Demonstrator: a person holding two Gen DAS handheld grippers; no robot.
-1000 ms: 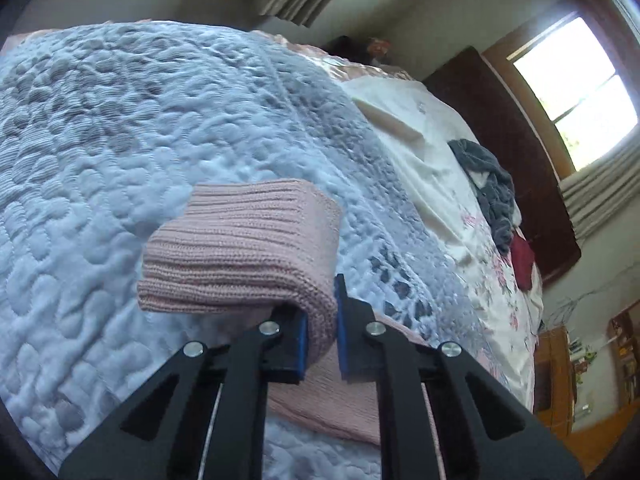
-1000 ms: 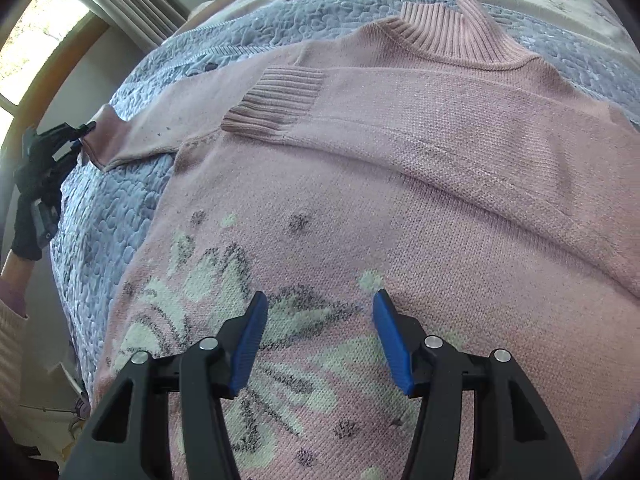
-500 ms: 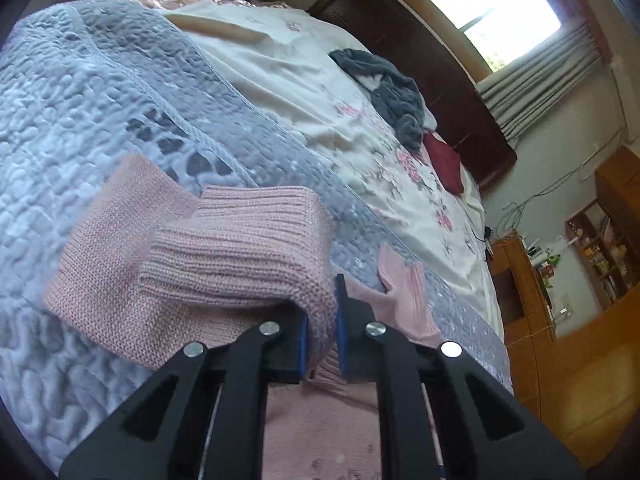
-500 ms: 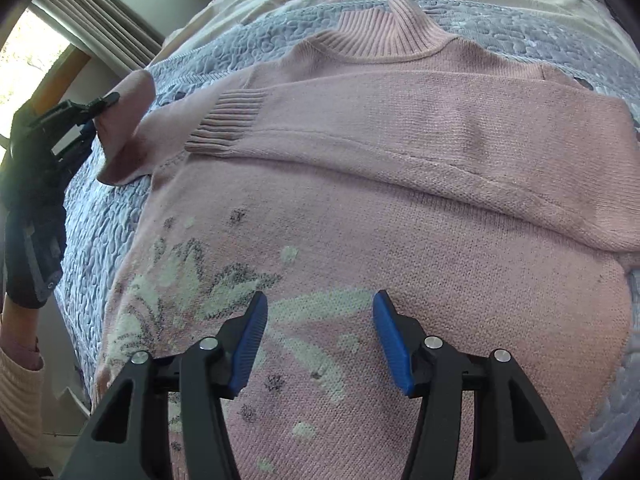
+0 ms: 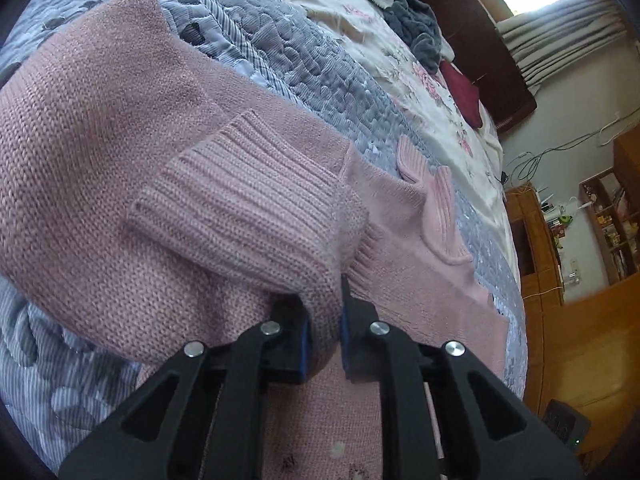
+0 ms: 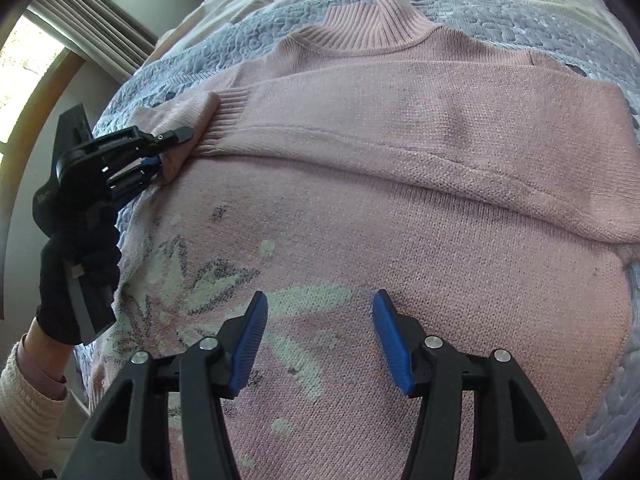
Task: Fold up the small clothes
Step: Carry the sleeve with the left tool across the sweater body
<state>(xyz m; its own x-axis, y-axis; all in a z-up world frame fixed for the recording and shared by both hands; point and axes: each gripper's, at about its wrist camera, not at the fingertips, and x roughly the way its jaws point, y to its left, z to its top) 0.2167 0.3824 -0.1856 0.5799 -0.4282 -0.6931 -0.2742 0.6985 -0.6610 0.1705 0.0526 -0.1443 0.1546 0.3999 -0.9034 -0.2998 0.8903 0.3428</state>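
1. Left tool (image 5: 323, 330) is clamped on the pink sweater's cuff (image 5: 248, 200), frame centre.
2. Only the right view shows the whole sweater (image 6: 400, 208) flat on the bed's quilt (image 6: 248, 48).
3. Right tool (image 6: 320, 340) hangs spread apart over the hem; bare quilt lies upper right.

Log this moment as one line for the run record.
stage: folding sleeve | left hand-held gripper: shut on sleeve cuff | right hand-held gripper: open above pink sweater | other sleeve: folded across chest | surface: quilt
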